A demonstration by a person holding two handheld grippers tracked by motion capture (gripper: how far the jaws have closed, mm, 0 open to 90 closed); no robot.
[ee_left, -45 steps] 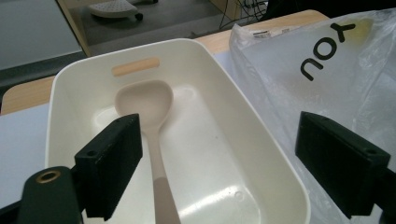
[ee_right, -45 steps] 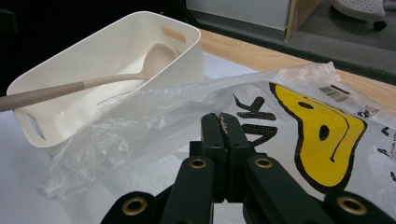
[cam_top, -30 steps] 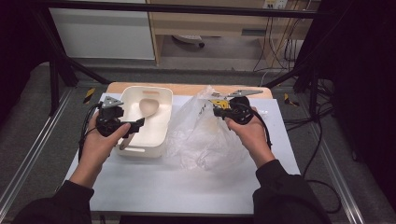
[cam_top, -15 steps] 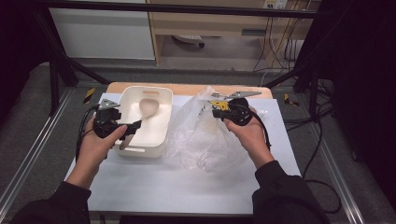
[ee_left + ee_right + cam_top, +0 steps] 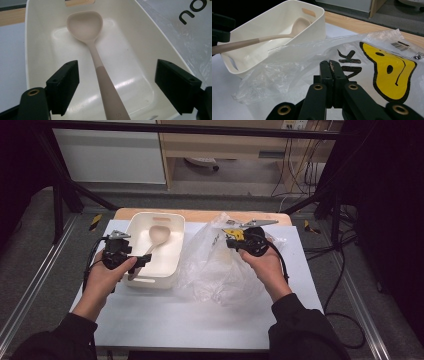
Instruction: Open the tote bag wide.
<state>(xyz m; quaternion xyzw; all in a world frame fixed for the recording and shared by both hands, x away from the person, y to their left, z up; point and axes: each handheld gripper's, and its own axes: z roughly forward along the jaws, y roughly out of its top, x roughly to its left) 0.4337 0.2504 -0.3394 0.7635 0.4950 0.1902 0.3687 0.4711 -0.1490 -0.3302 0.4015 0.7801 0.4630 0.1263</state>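
So the left tongs (image 5: 141,262) are sitting at the near end of the white tub (image 5: 134,231), jaws spread wide with the ladle's handle running right between them. In the left gripper view neither pad touches the handle, there's clear space on both sides, though the jaws have just been closing in a little. The beige ladle (image 5: 96,53) lies inside the tub, bowl end toward the far wall, handle sloping up over the near rim toward the person.

Over on the other side, the right tongs (image 5: 330,72) are pinched completely closed. They're at the top of the clear plastic bag (image 5: 215,270), the one with the yellow and black print, and it looks like they've got a bit of the film nipped between the pads, but I honestly can't tell for sure. The bag lies crumpled on the white tabletop (image 5: 190,320) just beside the tub, its edge leaning against the tub's side.
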